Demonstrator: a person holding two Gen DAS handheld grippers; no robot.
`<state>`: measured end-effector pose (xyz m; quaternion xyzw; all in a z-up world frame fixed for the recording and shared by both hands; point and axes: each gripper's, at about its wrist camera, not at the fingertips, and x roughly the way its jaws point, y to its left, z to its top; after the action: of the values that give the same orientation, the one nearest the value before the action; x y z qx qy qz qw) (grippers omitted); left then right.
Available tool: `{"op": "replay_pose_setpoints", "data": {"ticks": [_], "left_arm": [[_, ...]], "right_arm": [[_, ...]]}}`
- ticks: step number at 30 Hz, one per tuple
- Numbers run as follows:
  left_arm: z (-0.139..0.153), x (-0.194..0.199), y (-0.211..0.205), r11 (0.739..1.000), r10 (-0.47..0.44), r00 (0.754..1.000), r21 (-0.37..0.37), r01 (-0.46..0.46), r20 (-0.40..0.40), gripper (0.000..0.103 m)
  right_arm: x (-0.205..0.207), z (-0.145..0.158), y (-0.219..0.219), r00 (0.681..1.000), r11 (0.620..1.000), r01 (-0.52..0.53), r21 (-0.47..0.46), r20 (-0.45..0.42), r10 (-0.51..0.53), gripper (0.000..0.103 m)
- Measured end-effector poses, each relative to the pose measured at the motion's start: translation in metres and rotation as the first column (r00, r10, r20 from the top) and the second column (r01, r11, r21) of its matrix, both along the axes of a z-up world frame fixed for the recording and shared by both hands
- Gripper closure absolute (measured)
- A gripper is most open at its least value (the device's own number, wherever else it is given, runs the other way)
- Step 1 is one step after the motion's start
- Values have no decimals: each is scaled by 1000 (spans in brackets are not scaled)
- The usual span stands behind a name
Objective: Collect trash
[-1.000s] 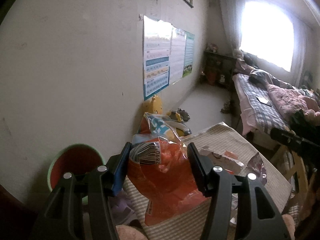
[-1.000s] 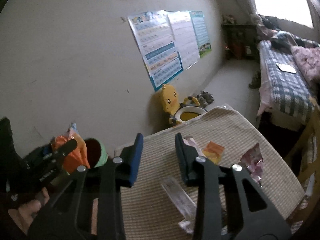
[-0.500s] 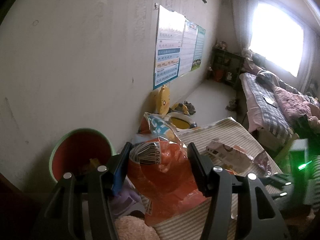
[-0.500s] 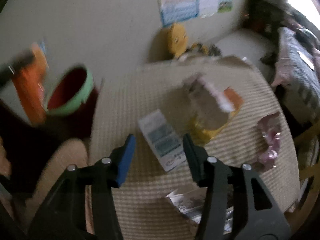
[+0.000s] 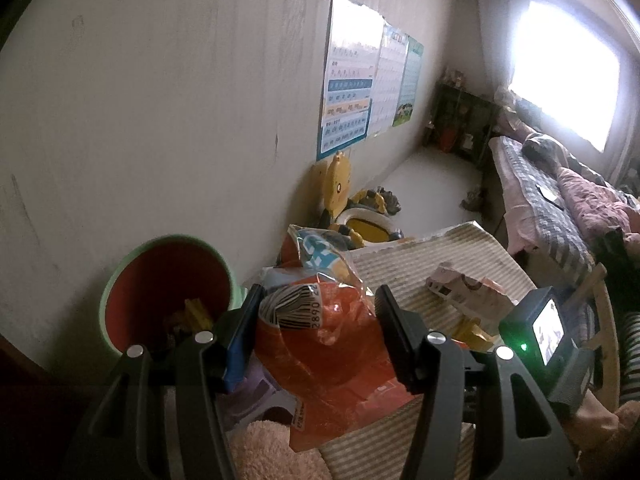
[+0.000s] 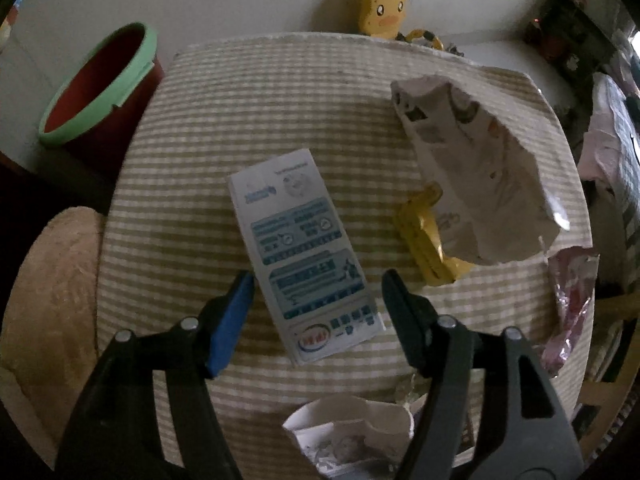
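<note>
My left gripper [image 5: 316, 328] is shut on an orange snack bag [image 5: 328, 344] with a barcode, held above the near left edge of the striped table [image 5: 400, 260], beside a red bin with a green rim [image 5: 160, 296]. My right gripper [image 6: 316, 304] is open above a flat white and blue packet [image 6: 304, 248] on the table [image 6: 240, 120], its fingers on either side of the packet's near end. A crumpled white bag [image 6: 476, 184], a yellow wrapper [image 6: 424, 236] and a pink wrapper [image 6: 568, 308] lie to the right.
The bin [image 6: 96, 84] stands off the table's left far corner. A beige cushion [image 6: 48, 288] is at the left edge. A torn white wrapper [image 6: 352, 432] lies near me. A yellow duck potty [image 5: 348, 208] sits by the wall, a bed [image 5: 560, 200] at the right.
My right gripper swung down from facing the wall, opened wider and now hovers over the white and blue packet. My left gripper shifted left toward the bin, still holding the orange bag.
</note>
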<state>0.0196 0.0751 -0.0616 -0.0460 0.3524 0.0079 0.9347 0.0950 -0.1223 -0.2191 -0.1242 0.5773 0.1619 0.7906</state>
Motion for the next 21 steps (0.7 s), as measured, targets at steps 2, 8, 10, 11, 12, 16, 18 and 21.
{"op": "replay_pose_setpoints", "data": {"ticks": [2,8,10,11,12,16,18,21], "left_arm": [[-2,2,2,1000,2,1000,0,-2,-8,49],[-2,5,3,1000,5,1000,3,-5,0,49],[-2,6,3,1000,7,1000,5,-7,4,49],[-3,4,2,1000,8,1000,5,-8,5,49],[-3,4,3,1000,10,1000,4,-10,7,49],[-4,4,9,1000,19,1000,-5,-19,11,49],[-5,5,13,1000,26,1000,-9,-26,9,48],[-9,7,26,998,55,998,-15,-55,1,48]], "right_arm": [[0,-1,2,1000,1000,7,6,2,-7,43],[-2,12,-4,999,993,50,107,2,-50,46],[-5,25,-7,997,984,73,165,14,-77,47],[-6,34,-8,996,978,79,191,26,-85,47],[-7,40,-8,995,975,81,208,37,-91,48],[-13,81,-4,987,953,80,293,108,-116,48],[-14,97,1,985,944,66,322,130,-113,48],[-13,114,13,983,929,43,367,152,-106,48]]}}
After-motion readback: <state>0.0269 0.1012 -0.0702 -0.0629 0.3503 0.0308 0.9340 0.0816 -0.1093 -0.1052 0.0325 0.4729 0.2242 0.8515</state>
